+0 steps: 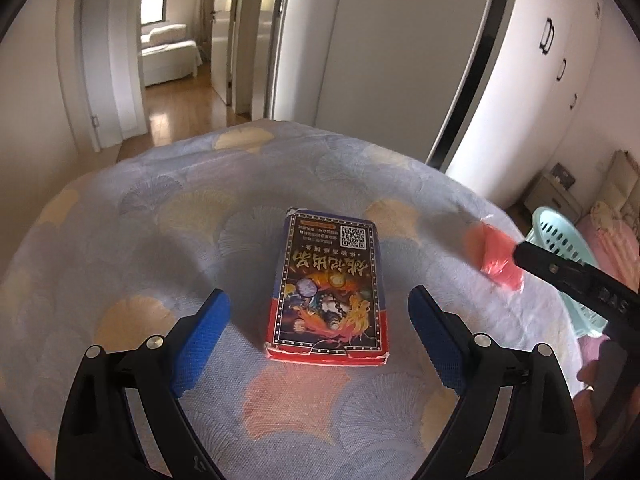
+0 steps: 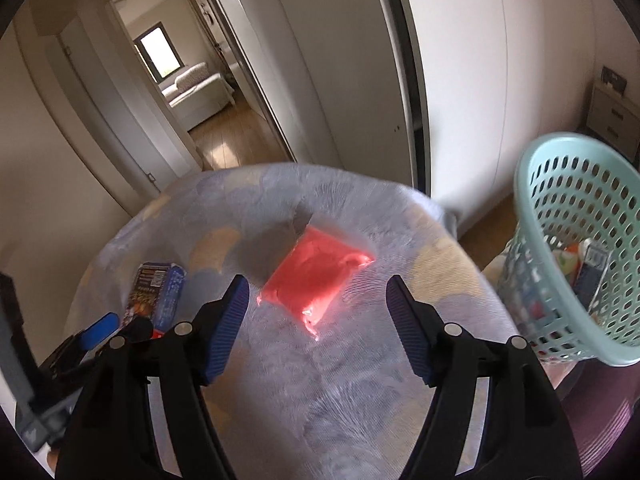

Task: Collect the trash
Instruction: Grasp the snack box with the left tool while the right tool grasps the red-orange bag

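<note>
The left claw [image 1: 319, 312] stands wide apart, its blue pads [image 1: 200, 340] on either side of a card box [image 1: 330, 292] without touching it. The box lies flat on the bed [image 1: 160, 216], printed face up, its red end toward the claw. The right claw [image 2: 316, 312] is also spread, nothing between its pads; a red plastic packet [image 2: 318, 280] lies on the leaf-patterned bedspread just ahead of its tips, blurred in this view. Left of that packet, near the bed's edge, sits the card box [image 2: 158, 292]. To the right, beside the bed, a pale green perforated basket [image 2: 576, 240] holds a few pieces of packaging. Beyond the bed stand white wardrobe doors [image 1: 400, 60] and an open doorway [image 2: 188, 80]
</note>
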Motion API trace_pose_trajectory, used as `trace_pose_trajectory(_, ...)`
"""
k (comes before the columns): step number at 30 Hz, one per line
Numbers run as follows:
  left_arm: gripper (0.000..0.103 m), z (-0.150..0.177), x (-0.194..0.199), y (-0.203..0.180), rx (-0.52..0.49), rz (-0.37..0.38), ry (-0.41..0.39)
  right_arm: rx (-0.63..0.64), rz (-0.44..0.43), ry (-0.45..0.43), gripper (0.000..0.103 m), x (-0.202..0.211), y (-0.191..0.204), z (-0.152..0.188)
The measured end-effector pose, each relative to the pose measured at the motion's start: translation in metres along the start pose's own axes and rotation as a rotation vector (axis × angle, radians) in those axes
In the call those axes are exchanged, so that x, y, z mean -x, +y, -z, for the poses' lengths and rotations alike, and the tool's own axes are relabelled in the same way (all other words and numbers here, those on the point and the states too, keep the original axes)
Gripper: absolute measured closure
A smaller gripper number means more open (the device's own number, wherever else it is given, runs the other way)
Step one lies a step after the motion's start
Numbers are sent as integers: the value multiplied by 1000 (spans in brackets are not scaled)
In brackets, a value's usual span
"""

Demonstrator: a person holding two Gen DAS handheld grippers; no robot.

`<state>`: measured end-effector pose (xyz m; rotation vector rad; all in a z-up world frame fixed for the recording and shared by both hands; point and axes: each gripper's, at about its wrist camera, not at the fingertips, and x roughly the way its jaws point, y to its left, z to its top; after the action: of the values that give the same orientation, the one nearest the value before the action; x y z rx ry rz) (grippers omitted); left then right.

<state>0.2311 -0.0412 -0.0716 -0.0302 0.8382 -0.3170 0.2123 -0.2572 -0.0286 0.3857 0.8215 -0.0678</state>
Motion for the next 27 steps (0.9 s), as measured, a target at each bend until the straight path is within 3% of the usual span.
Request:
trace_pose_trajectory(6, 17, 1, -2, -11, -35, -32, 9, -3, 26, 9, 36, -14, 8, 2)
trace_pose_trajectory(10, 28, 0, -6, -11, -23, -34, 33, 25, 69, 11, 36, -18, 16, 1)
trace_pose_trajectory(14, 33, 1, -6, -15, -24, -53, 30, 69, 132, 9, 37, -20, 25, 5)
trace_pose_trajectory(17, 42, 3, -7, -18, -43, -79, 30, 78, 159, 7, 48, -20, 25, 7)
trace_pose_trajectory(19, 43, 4, -8, -21, -55, -95, 30, 79, 150, 8, 59, -20, 24, 7)
trace_pose_trajectory(27, 44, 7, 3, -27, -79, -99, -25, 77, 35, -18, 64, -8, 20, 9)
